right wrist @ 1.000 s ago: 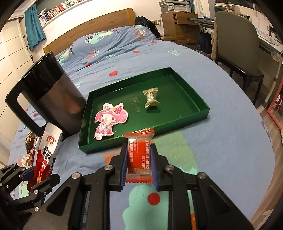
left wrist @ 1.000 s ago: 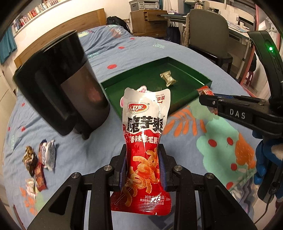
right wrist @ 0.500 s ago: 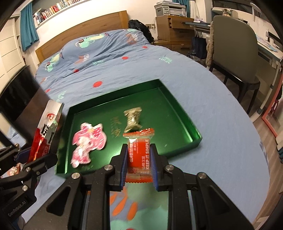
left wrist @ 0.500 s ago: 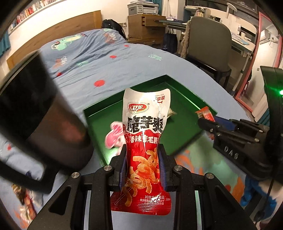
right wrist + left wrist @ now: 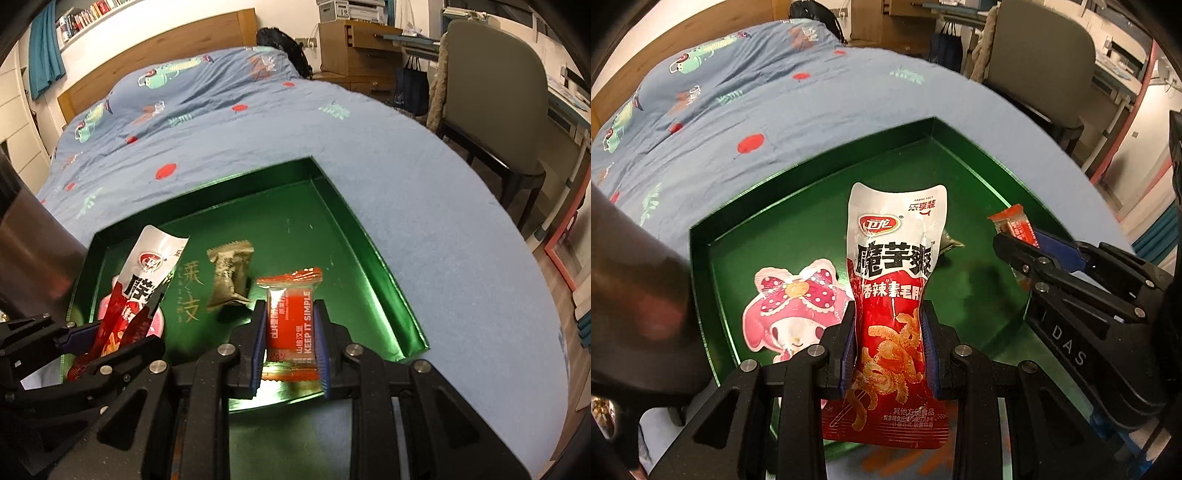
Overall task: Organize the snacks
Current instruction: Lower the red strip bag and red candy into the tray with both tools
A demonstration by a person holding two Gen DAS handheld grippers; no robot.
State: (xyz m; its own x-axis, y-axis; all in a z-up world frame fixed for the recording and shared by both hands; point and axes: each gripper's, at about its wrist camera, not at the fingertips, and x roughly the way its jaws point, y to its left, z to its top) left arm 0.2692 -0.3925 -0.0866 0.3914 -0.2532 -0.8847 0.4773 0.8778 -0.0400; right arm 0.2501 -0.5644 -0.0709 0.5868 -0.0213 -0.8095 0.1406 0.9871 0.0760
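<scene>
My left gripper [image 5: 890, 343] is shut on a tall red and silver snack pouch [image 5: 895, 291], held upright over the near part of the green tray [image 5: 820, 170]. My right gripper [image 5: 291, 339] is shut on a small orange snack packet [image 5: 291, 314] above the tray's [image 5: 332, 192] near edge. A pink cartoon-shaped packet [image 5: 790, 310] and a gold wrapped candy [image 5: 229, 277] lie inside the tray. The right gripper [image 5: 1015, 243] with its orange packet [image 5: 1012, 221] also shows at the right of the left wrist view. The pouch [image 5: 136, 284] in the left gripper [image 5: 122, 332] shows at the lower left of the right wrist view.
A dark metal jug [image 5: 635, 295] stands close to the tray's left side. The tray rests on a blue patterned bedspread [image 5: 424, 206]. A grey chair [image 5: 495, 96] and a desk stand beyond the bed's right edge.
Both grippers have moved forward and down with their packets, from short of the tray to over its near part. The jug has slid to the left edge of view.
</scene>
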